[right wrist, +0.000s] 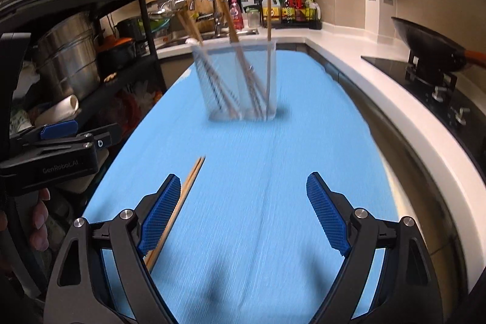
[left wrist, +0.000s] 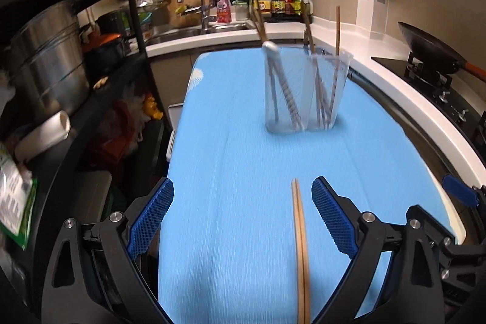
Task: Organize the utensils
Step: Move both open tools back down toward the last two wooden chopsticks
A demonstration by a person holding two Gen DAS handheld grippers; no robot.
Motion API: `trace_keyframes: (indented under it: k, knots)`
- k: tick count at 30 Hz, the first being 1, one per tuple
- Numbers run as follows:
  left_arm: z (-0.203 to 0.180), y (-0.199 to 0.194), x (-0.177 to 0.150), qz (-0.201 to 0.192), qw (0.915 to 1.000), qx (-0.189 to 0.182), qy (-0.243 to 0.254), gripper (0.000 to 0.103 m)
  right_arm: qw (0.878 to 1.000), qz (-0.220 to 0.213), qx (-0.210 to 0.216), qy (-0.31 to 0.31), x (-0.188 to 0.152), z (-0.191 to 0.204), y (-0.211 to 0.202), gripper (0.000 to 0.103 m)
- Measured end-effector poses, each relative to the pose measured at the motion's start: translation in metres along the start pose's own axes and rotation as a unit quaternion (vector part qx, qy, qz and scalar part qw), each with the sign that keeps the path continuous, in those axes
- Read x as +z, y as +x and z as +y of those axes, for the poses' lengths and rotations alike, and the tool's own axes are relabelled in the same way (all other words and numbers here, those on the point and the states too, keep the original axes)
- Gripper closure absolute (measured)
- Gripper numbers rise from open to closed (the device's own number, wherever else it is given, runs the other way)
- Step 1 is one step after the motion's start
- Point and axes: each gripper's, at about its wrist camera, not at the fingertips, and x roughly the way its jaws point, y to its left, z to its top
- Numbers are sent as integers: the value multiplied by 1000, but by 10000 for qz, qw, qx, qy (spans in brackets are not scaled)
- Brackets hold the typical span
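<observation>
A clear two-compartment utensil holder stands on the blue mat, with chopsticks and a spoon leaning in it; it also shows in the right wrist view. A pair of wooden chopsticks lies flat on the mat, between the fingers of my left gripper, nearer the right finger. My left gripper is open and empty. In the right wrist view the chopsticks lie beside the left finger of my right gripper, which is open and empty.
A black shelf rack with steel pots stands left of the mat. A white counter with a stove and wok runs along the right. Sink and bottle rack are at the back. The left gripper's body shows at left.
</observation>
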Motion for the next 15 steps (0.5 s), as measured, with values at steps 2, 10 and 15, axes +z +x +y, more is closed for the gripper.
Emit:
trace_keyframes:
  k: [2,10,15]
  knots:
    - [6,0,-17,60,9999,36,-128,13,9999,89,14,-52,-19,7,1,19]
    - [26,7,-73,412,9981,298,-353,13,9992,344,79,-181,-68,31,7,19]
    - [35,3,-91,446,9970,486,-400,13,9986,394,115,-337,-84,51,11,19]
